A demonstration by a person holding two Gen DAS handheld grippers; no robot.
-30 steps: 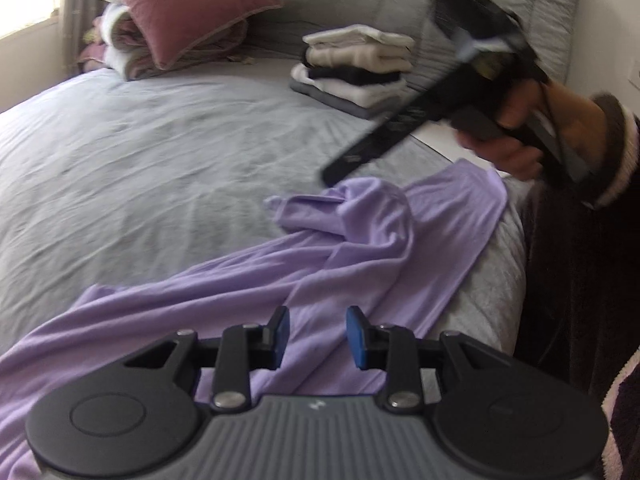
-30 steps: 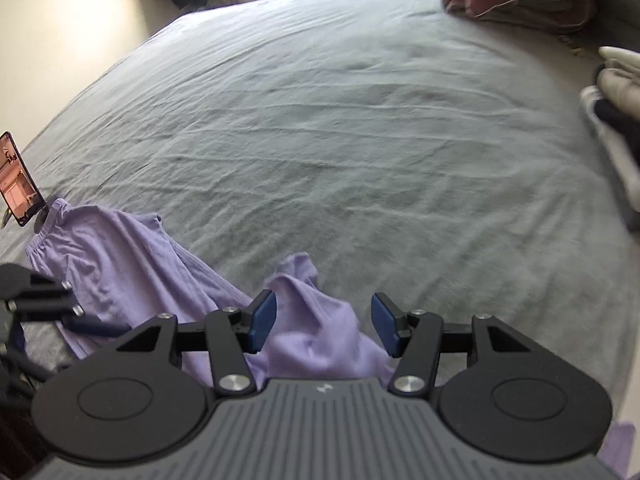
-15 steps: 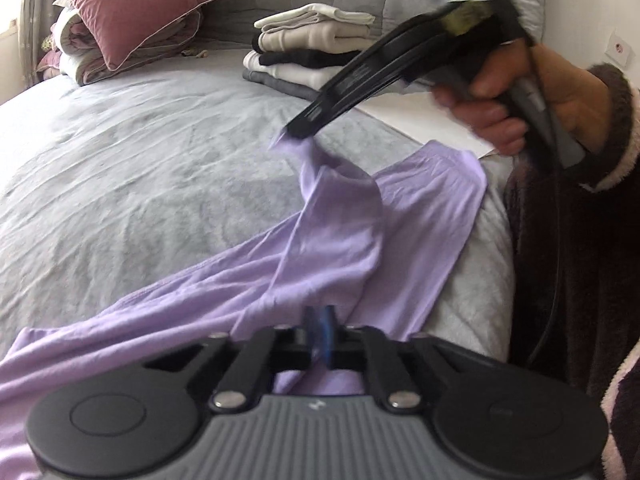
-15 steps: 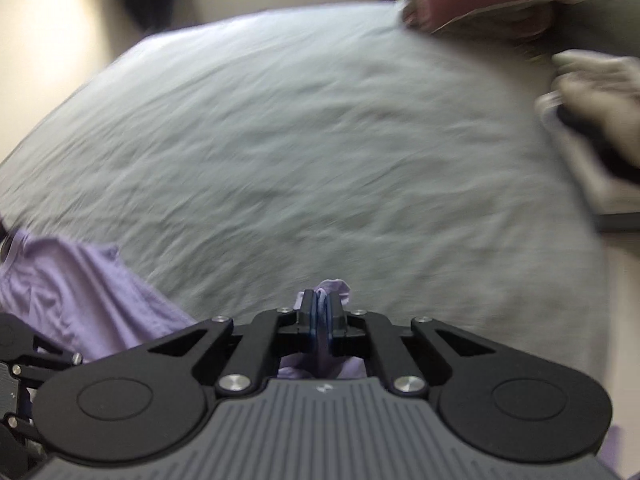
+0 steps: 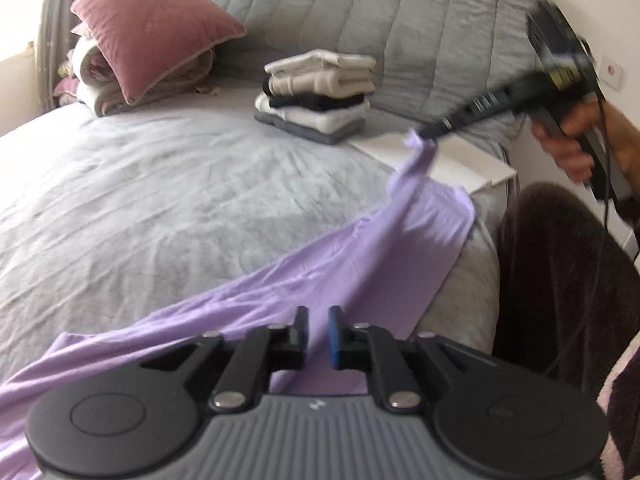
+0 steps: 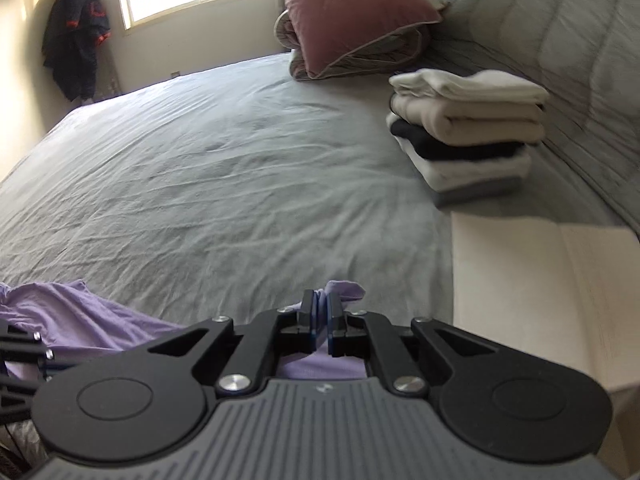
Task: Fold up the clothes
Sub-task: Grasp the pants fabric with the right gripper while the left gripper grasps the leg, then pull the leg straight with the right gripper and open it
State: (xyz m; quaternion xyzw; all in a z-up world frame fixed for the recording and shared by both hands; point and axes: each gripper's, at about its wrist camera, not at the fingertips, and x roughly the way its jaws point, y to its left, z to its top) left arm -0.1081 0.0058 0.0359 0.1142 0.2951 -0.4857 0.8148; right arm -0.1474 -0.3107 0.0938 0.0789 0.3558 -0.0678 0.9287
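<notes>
Presently the long lilac jersey garment [image 5: 320, 276] lies diagonally across the grey bed [image 5: 160, 200], one end lifted in the fully closed jaws of the right gripper [image 6: 320, 312], while the left gripper [image 5: 318, 340], nearer the slack middle, is opening its jaws, pads clear of cloth.

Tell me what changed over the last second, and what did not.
The right gripper shut on a corner of the purple garment and lifted it up off the bed, pulling the cloth taut. The left gripper shut above the cloth and its jaws are now opening again, gripping nothing. The stack of folded clothes and the pink pillow stayed put.
</notes>
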